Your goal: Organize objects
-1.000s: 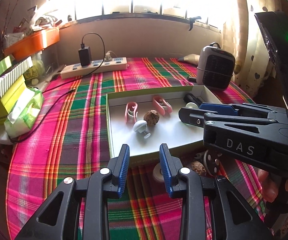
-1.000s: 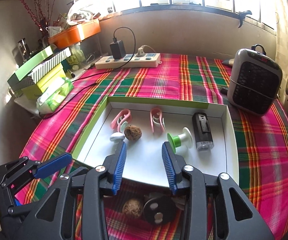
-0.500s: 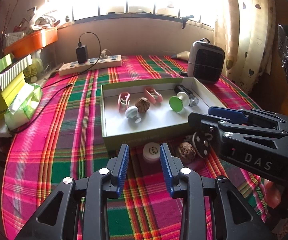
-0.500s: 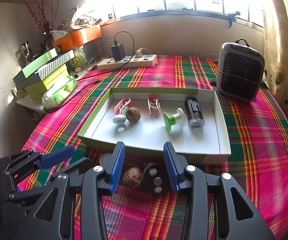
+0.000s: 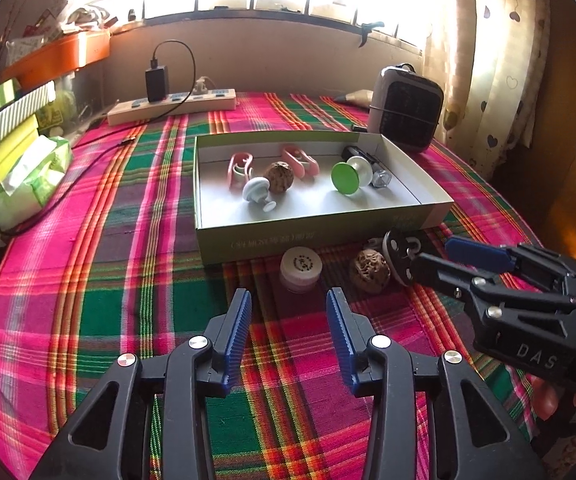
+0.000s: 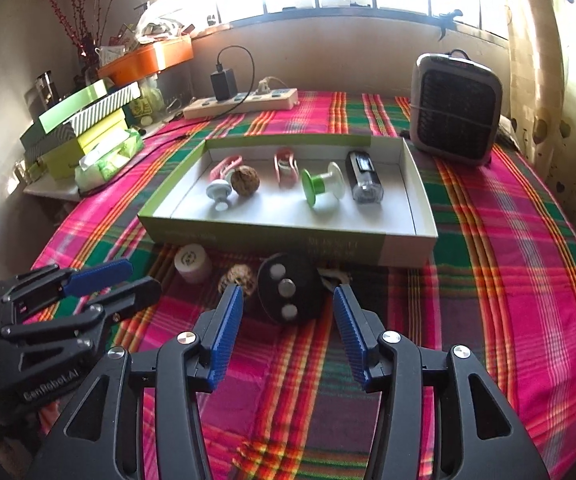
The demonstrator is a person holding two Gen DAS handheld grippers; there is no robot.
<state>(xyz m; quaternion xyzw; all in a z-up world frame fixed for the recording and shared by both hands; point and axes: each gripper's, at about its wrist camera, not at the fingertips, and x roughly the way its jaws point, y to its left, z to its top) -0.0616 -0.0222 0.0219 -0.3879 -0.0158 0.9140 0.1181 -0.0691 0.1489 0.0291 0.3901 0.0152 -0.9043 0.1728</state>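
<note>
Plaid cloth covered the worktop where our left gripper point(image 5: 288, 320) and right gripper point(image 6: 288, 320) hung apart and empty, with the pot point(image 5: 300, 268), walnut point(image 5: 369, 271) and black disc point(image 6: 288, 292) awaiting pickup, we judged, just short of the box point(image 5: 319, 236).

I've drawn both grippers back from the box point(image 5: 319, 216), left gripper point(image 5: 288, 320) now facing the jar point(image 5: 300, 266), right gripper point(image 6: 288, 320) behind the black disc point(image 6: 288, 292), jaws slightly wider

Your left wrist view looks low across the plaid tablecloth point(image 5: 100, 240) toward the far window; your right wrist view faces likewise from further right. Both share the near box point(image 5: 311, 236), power strip point(image 6: 240, 102) and heater point(image 6: 455, 108).
</note>
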